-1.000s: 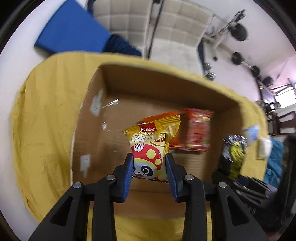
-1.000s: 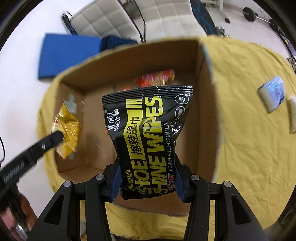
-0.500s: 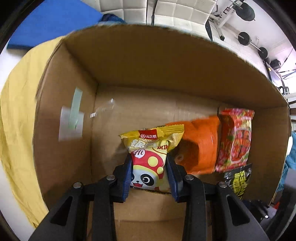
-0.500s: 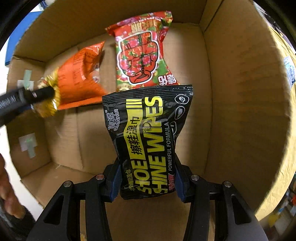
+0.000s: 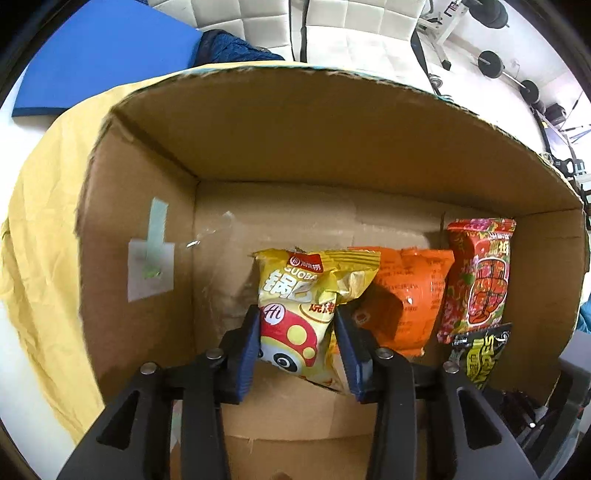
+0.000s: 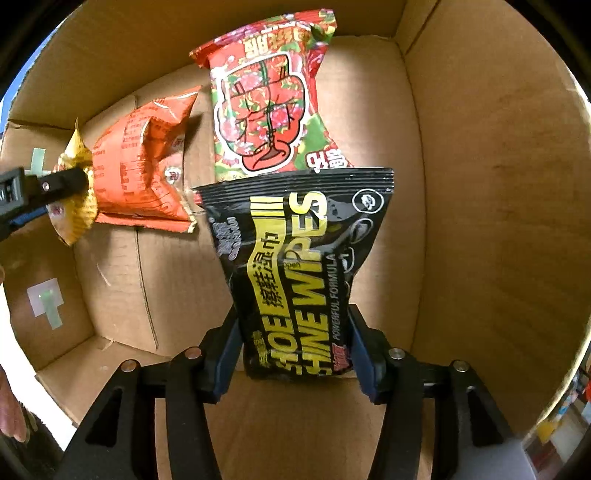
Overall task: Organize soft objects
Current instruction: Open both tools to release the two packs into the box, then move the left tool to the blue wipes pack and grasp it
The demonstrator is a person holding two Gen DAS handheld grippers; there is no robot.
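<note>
My left gripper [image 5: 295,343] is shut on a yellow snack bag [image 5: 306,295] with a panda face, held inside the cardboard box [image 5: 140,206] near its floor. My right gripper [image 6: 291,350] is shut on a black shoe shine wipes pack [image 6: 295,258], also held inside the box [image 6: 480,184]. An orange snack bag [image 5: 406,291] and a red patterned bag [image 5: 480,280] lie on the box floor to the right. They also show in the right wrist view, orange bag [image 6: 144,158] and red bag [image 6: 269,103]. The left gripper with the yellow bag [image 6: 74,206] shows at that view's left edge.
The box stands on a yellow cloth [image 5: 40,229]. A blue mat [image 5: 103,51], white chairs [image 5: 332,22] and barbell weights [image 5: 491,62] are beyond it. Tape patches [image 5: 149,269] are stuck on the box's left wall.
Both grippers have moved over the box rim and down inside it with their packs. The yellow bag now hangs beside the orange bag; the wipes pack sits lower in front of the red bag.
</note>
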